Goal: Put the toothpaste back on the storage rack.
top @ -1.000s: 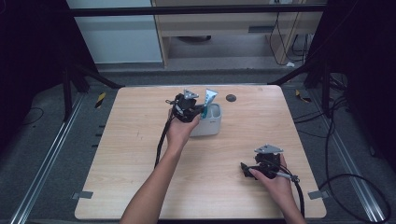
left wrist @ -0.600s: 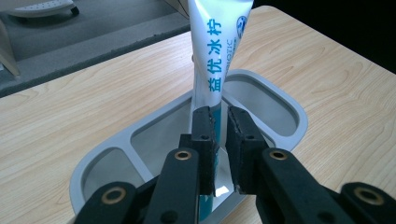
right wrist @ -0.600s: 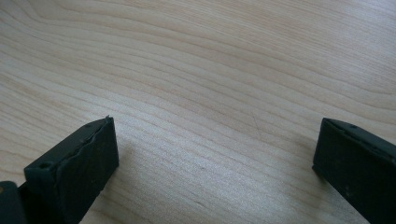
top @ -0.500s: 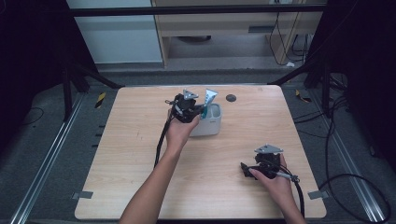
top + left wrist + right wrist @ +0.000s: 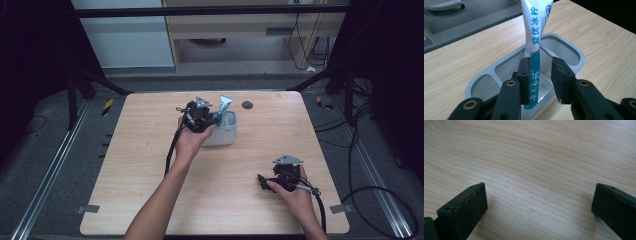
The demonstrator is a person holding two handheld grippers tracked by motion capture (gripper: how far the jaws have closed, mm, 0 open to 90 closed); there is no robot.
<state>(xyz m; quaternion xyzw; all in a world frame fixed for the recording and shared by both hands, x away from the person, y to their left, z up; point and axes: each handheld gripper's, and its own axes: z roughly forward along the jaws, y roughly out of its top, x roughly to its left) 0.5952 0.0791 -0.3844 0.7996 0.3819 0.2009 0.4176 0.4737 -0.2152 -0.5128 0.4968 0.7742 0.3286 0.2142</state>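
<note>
Dark studio w/ black frame rails all round, pale wood table [image 5: 150, 150] in the middle, small dark disc [image 5: 247, 105] near its far edge.

Left side first: my left gripper [image 5: 541, 75] sits over the grey holder [image 5: 571, 50], a three-compartment tray near table centre. The toothpaste tube [image 5: 534, 32] stands upright in the middle compartment, crimped end up, cap end down inside. Jaws have just been opening: the gap is narrow, one pad [image 5: 525, 77] is right against the tube and may be touching it, the other pad [image 5: 560, 80] is clear, w/ daylight between it and the tube. So I read it as a release, tube resting in the holder, not pinched.

To do this well, I reckon: widen the jaws more before pulling back, so the near pad doesn't drag the tube over. Withdraw straight up along the tube, no sideways sweep, since it's tall and leans easily on the compartment wall. Watch the holder doesn't skid.

Right side: right gripper [image 5: 272, 182] rests near the table's front right, well apart from the holder. Jaws wide, nothing between them but bare wood [image 5: 531, 170]. Keep it parked.
</note>
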